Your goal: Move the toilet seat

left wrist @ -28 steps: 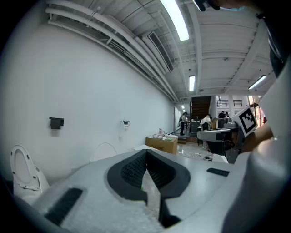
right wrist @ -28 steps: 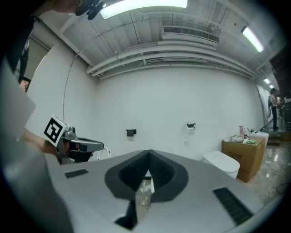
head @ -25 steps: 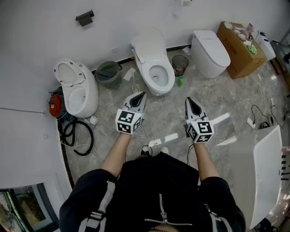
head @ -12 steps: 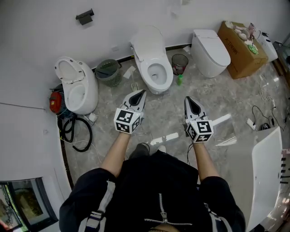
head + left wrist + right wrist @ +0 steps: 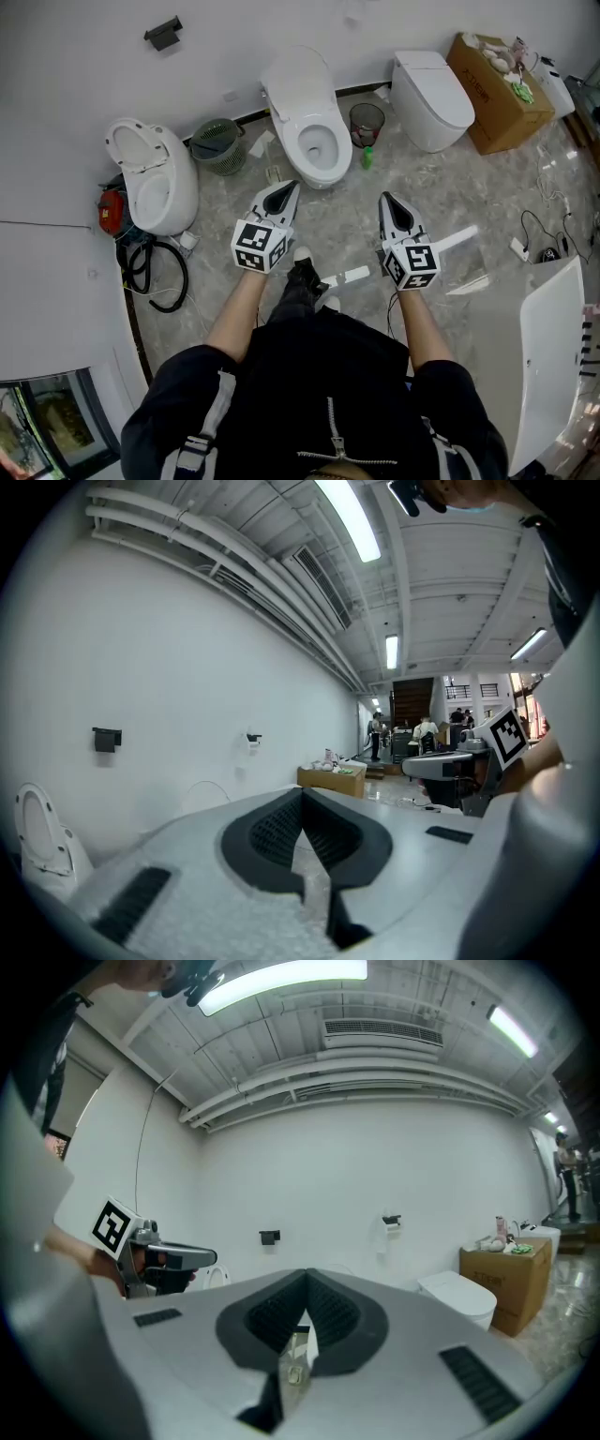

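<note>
Grey marbled floor (image 5: 356,234) runs up to a white wall (image 5: 94,75), and three white toilets stand along it. The middle toilet (image 5: 314,131) is straight ahead of the person, its lid (image 5: 298,80) raised against the wall; the toilet seat (image 5: 336,161) seems to lie flat round the open bowl, though the head view is too small to be sure. The left toilet (image 5: 155,187) also has its lid up, and the right toilet (image 5: 433,86) is closed. A green basket (image 5: 216,145) sits between the left and middle toilets. A small wire bin (image 5: 367,122) with a green bottle (image 5: 367,157) just beside it sits between the middle and right ones. A cardboard box (image 5: 497,89) stands past the right toilet, and a black hose (image 5: 155,277) is coiled on the floor near the left one. The left gripper (image 5: 287,195) and the right gripper (image 5: 390,206) are held side by side above the floor, both pointing toward the middle toilet and well apart from it. Each gripper's jaws are pressed together with nothing between them. The person's shoe (image 5: 302,270) shows on the floor between the two arms.
</note>
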A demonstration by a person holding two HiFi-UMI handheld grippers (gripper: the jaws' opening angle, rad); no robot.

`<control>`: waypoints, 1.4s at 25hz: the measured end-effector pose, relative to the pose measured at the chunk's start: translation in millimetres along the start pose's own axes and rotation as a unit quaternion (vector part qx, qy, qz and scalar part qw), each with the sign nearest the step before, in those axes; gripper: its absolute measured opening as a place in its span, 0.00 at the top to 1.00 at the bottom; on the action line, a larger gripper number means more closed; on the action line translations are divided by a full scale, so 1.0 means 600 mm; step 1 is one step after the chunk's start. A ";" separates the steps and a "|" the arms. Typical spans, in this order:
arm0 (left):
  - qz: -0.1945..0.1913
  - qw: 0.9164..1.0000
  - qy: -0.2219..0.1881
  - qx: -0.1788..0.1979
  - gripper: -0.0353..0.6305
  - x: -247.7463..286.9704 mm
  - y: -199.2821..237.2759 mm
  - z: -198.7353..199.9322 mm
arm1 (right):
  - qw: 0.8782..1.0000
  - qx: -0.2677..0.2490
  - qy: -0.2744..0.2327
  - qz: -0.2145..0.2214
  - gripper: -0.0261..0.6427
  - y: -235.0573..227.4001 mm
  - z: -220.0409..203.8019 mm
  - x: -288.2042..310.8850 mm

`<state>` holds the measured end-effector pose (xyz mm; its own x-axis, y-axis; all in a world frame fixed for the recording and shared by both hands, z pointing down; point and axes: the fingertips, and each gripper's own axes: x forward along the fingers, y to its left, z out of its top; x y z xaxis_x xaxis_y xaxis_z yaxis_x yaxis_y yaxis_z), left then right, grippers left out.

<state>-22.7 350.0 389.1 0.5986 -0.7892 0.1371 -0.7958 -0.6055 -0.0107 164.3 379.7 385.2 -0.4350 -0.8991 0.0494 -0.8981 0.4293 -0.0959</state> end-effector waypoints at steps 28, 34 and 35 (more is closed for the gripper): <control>0.013 1.000 0.011 -0.024 0.94 0.312 0.331 -0.011 | 0.999 -0.042 0.020 0.021 0.96 -0.100 0.022 0.430; 0.021 0.999 0.017 -0.025 0.94 0.361 0.373 -0.013 | 0.999 -0.031 0.029 0.030 0.96 -0.127 0.014 0.499; 0.024 0.999 0.018 -0.025 0.94 0.369 0.377 -0.015 | 0.999 -0.026 0.031 0.033 0.96 -0.134 0.010 0.509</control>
<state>-70.8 39.1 425.7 0.5569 -0.8123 0.1735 -0.8275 -0.5606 0.0314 103.9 70.1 401.9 -0.4944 -0.8628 0.1055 -0.8692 0.4920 -0.0494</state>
